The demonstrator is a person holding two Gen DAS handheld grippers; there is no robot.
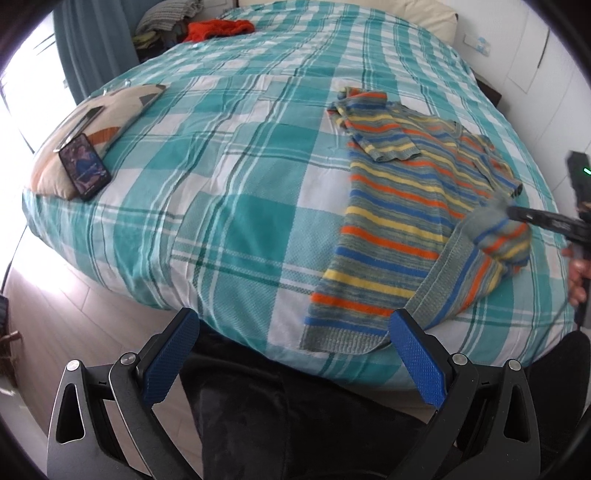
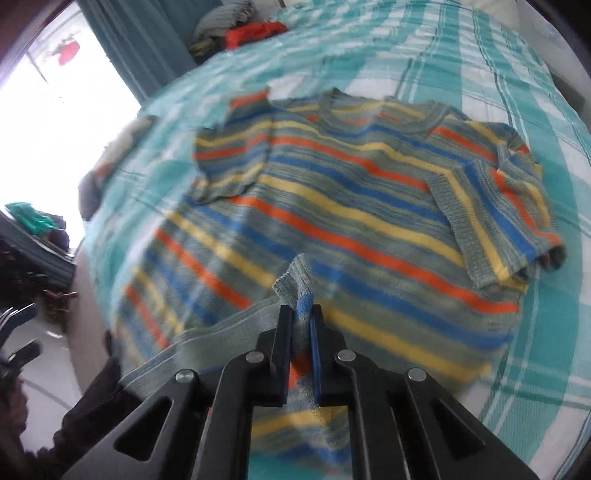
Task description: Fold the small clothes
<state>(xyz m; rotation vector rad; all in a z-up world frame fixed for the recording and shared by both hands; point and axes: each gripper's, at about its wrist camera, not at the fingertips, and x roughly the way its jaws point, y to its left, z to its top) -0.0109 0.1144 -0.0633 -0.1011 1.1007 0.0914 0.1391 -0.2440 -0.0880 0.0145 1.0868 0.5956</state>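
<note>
A small striped knit sweater in grey, orange, yellow and blue lies on the teal plaid bedspread, neck toward the far side, both sleeves folded in over the body. My right gripper is shut on the sweater's lower hem corner and holds it lifted above the body. From the left wrist view the right gripper comes in from the right edge with a bunched piece of sweater in it. My left gripper is open with nothing between its blue pads, at the bed's near edge beside the hem.
A patterned cushion with a phone on it lies at the bed's left side. An orange garment and a pile of clothes sit at the far end. A person's dark trousers are below the bed edge.
</note>
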